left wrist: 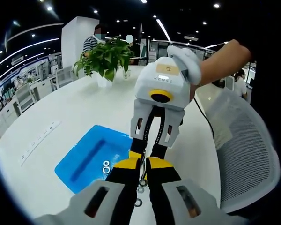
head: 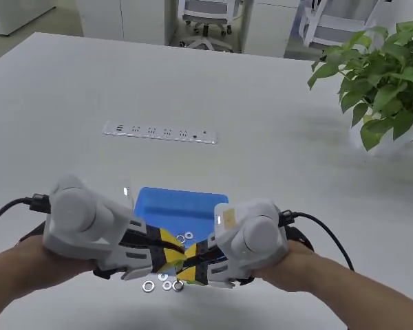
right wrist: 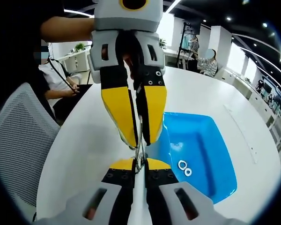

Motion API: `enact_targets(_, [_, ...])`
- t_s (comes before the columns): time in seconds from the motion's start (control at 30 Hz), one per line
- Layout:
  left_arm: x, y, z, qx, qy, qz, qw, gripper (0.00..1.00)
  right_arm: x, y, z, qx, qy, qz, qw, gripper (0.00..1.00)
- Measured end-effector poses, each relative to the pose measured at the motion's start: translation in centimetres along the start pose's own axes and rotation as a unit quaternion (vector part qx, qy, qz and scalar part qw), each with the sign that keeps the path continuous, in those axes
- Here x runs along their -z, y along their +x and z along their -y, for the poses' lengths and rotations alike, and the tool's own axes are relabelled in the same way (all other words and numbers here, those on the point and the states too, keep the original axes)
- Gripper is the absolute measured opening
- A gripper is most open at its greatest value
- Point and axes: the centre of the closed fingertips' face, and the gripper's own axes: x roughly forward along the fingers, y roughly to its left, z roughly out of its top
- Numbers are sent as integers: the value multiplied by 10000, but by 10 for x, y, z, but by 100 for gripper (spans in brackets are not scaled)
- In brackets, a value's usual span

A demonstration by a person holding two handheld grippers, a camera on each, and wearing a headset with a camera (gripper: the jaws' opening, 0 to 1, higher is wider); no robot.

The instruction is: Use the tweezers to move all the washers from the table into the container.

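Thin metal tweezers (right wrist: pixel 139 149) run between the two grippers, which meet tip to tip over the table's near edge. My left gripper (left wrist: pixel 141 165) is shut on them, and so is my right gripper (right wrist: pixel 137 165). From the head view the left gripper (head: pixel 173 254) comes in from the left and the right gripper (head: pixel 195 267) from the right. Behind them lies the blue container (head: pixel 166 203) with two washers (head: pixel 185 238) in it; these washers (right wrist: pixel 185 168) lie near its near wall. Three more washers (head: pixel 164 284) lie on the white table below the tips.
A white power strip (head: pixel 158 132) lies further back on the table (head: pixel 275 151). A potted plant (head: pixel 385 75) stands at the far right. Office chairs (head: pixel 205 15) stand beyond the far edge, and a mesh chair (left wrist: pixel 246 154) sits beside the near edge.
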Motion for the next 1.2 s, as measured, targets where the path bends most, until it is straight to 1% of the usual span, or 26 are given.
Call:
enact_targets(0.2, [-1,-4,1,-9,24,76,10000,22,0,0,0,26,67,8,10000,8])
enact_targets(0.3, [0,-8,0,-56,-28,139,9999,27,1,0,0,25,75,2,10000,8])
enact_targets(0.33, [0,-10,0,-71,-87,194,9997,30,0,0,0,30,79,-5,10000,8])
enact_targets(0.4, [1,-13,-1,-110,-146,239,9995,35,0,-1,0,28,75,-9,10000,8])
enact_targets(0.47, [1,-16,-2,-174,-196,293,9992,43,1,-1,-1,30,69,-20,10000,8])
enact_targets(0.5, [1,-18,-4,-229,-232,355,9988,46,1,-2,-1,31,57,-19,10000,8])
enact_targets(0.57, [2,-23,-6,-318,-358,420,9980,57,0,-3,0,46,50,-15,10000,8])
enact_targets(0.63, [3,-27,-8,-388,-421,461,9973,66,-2,-5,0,55,34,-2,10000,8])
enact_targets(0.7, [5,-32,-10,-465,-455,516,9965,71,-3,-7,0,56,14,-2,10000,8])
enact_targets(0.8, [8,-40,-14,-607,-571,544,9950,76,-6,-10,-1,53,-28,9,10000,8])
enact_targets(0.9, [10,-46,-16,-703,-637,552,9940,81,-9,-13,-1,59,-68,33,10000,8])
enact_targets(1.03, [11,-51,-15,-771,-705,602,9927,87,-14,-18,-1,70,-89,71,9999,8])
enact_targets(1.2, [12,-53,-13,-822,-756,569,9921,91,-21,-24,0,100,-123,115,9998,8])
